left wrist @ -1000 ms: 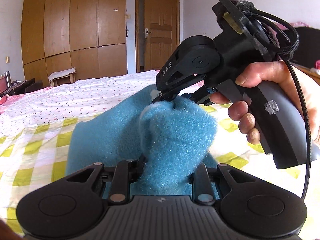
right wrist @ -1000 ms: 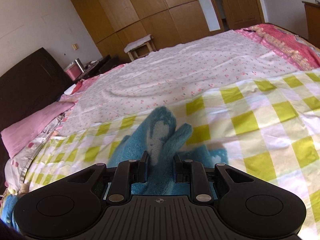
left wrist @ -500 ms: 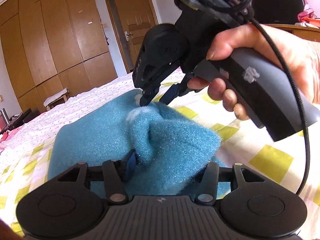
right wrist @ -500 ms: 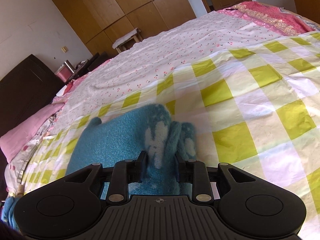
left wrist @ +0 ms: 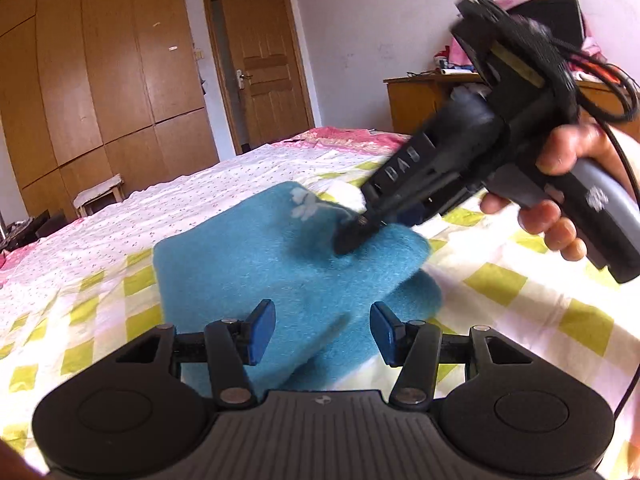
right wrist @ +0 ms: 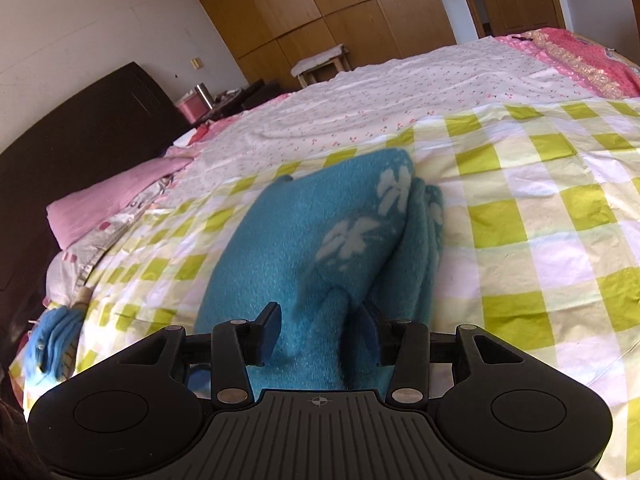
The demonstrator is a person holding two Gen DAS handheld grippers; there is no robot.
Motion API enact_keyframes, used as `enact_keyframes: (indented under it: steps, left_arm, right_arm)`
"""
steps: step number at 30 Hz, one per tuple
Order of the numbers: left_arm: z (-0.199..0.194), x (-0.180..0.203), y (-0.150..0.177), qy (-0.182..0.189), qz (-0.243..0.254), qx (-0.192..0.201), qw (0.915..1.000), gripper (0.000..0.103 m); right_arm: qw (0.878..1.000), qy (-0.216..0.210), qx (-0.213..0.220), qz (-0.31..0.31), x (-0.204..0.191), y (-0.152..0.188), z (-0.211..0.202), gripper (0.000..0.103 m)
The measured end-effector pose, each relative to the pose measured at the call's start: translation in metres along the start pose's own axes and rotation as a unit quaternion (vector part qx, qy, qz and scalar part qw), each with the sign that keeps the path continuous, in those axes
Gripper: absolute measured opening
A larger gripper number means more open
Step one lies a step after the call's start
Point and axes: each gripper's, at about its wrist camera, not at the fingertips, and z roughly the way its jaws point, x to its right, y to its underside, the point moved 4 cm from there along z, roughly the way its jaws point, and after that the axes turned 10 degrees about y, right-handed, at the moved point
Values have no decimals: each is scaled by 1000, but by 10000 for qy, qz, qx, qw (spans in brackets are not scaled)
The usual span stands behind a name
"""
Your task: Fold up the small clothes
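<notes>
Left hand-held gripper (left wrist: 322,334): blue pads wide apart, nothing clamped; blue fleece garment (left wrist: 280,276) lies folded on bed (left wrist: 520,320) just ahead of and partly under its fingers. Right hand-held gripper (right wrist: 320,330): pads spread around raised ridge of garment (right wrist: 320,248); probably loose rather than pinched, right pad partly hidden by fabric. In left view, right gripper tips (left wrist: 354,238) press down onto garment's far edge, blurred.

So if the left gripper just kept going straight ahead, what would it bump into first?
Most likely the blue fleece garment: it lies right ahead between the open left gripper fingers, though depth is hard to judge.
</notes>
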Motion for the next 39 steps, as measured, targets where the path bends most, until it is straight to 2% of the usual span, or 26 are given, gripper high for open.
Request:
enact_keyframes:
  steps: [1, 2, 3, 7, 9, 11, 13, 16, 18, 19, 21, 22, 23, 25, 27, 30, 31, 36, 37, 39]
  left_arm:
    - [-1, -8, -3, -64, -104, 47, 9999, 57]
    - [-1, -15, -6, -141, -218, 96, 9996, 57]
    - [2, -23, -10, -214, -344, 126, 9991, 58]
    - [26, -52, -19, -442, -832, 142, 9954, 58]
    - [46, -68, -13, -616, -1089, -46, 9921, 58]
    - [59, -77, -1, -637, -1337, -224, 9887, 57]
    - [59, -77, 4, -670, -1232, -197, 9899, 58]
    - [54, -76, 3, -631, -1127, -188, 9914, 58]
    - [50, -82, 1, -624, -1211, -165, 9905, 58]
    - [48, -85, 0, -632, -1254, -138, 9900, 58]
    - [45, -90, -4, -675, -1297, -87, 9892, 58]
    - [43, -93, -6, -693, -1321, -48, 9888, 58]
    - [42, -96, -8, -703, -1355, -17, 9883, 58]
    - [41, -105, -10, -699, -1521, 27, 9859, 59]
    - [45, -112, -8, -697, -1695, -24, 9831, 59]
    - [55, -118, 1, -619, -1827, -201, 9810, 61]
    - [56, -119, 3, -587, -1848, -198, 9808, 64]
    - [48, -132, 9, -419, -2231, -111, 9738, 65]
    - [45, -133, 10, -410, -2241, -89, 9737, 65]
    - [44, -136, 12, -336, -2249, -102, 9738, 66]
  right_arm:
    - [10000, 60, -48, 11, 2, 3, 3, 31]
    - [9998, 142, -101, 25, 5, 9, 5, 14]
    - [9998, 148, -129, 65, 8, 14, 6, 10]
    - [9993, 205, -46, 294, 19, 35, 1, 8]
    - [9986, 259, -20, 453, 26, 44, 3, 7]
    - [9976, 281, -13, 636, 33, 53, 9, 6]
    - [9979, 324, 11, 566, 31, 54, 11, 6]
    - [9984, 339, 123, 435, 23, 45, 0, 8]
    - [9980, 251, 303, 493, 18, 37, -12, 18]
    - [9975, 288, 468, 454, 14, 31, -17, 18]
    - [9965, 298, 684, 377, 8, 18, -20, 26]
    - [9955, 375, 774, 395, 6, 11, -18, 36]
    - [9947, 470, 833, 382, 5, 3, -14, 41]
    - [9933, 647, 833, 472, 7, -8, -3, 42]
    - [9946, 548, 772, 430, 2, -12, 8, 41]
    - [9924, 1050, 637, 106, -4, -8, 29, 28]
    - [9919, 1110, 610, 119, 0, -6, 34, 28]
    - [9922, 1046, 623, 264, 7, -2, 34, 28]
    - [9916, 1071, 697, 190, 3, -1, 29, 29]
    - [9884, 1241, 872, -72, -5, 2, 18, 44]
